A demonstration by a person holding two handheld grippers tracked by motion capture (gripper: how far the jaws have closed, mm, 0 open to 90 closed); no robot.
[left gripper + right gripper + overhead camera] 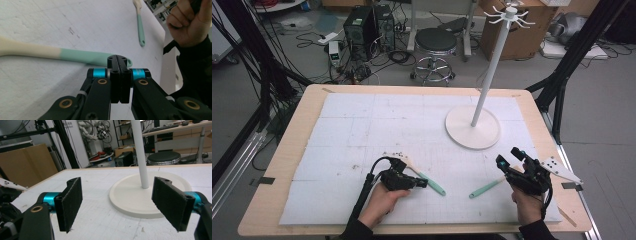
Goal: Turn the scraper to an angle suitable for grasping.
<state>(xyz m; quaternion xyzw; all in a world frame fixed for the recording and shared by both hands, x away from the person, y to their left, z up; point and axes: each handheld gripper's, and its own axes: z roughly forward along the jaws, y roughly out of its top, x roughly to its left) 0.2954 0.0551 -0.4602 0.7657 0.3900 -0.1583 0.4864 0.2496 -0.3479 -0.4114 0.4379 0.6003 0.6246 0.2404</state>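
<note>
White matting covers the wooden table [282, 165], with a stool [435, 42], computer boxes and cables on the floor beyond it. Two spatulas with mint handles lie on the mat near the person's edge. The left spatula [424, 176] lies slanted just beside the left gripper [422, 183], its pale blade toward the far side and its handle end toward the person; in the left gripper view the handle [85, 55] runs across right behind the jaw tips, which are pressed flat together with nothing between them. I cannot tell whether the tips touch the handle. The right spatula [487, 188] lies slanted between the two hands, its blade end up by the right gripper [507, 167], handle pointing toward the left hand [379, 202]. The right gripper's jaws stand wide apart and empty, and its pads [71, 202] frame the white stand [147, 192] ahead. That stand's round base sits on the mat beyond the right gripper, well apart from the left spatula, its pole rising to a crown of hooks [510, 15]. Nothing lies between either gripper and its nearer spatula.
</note>
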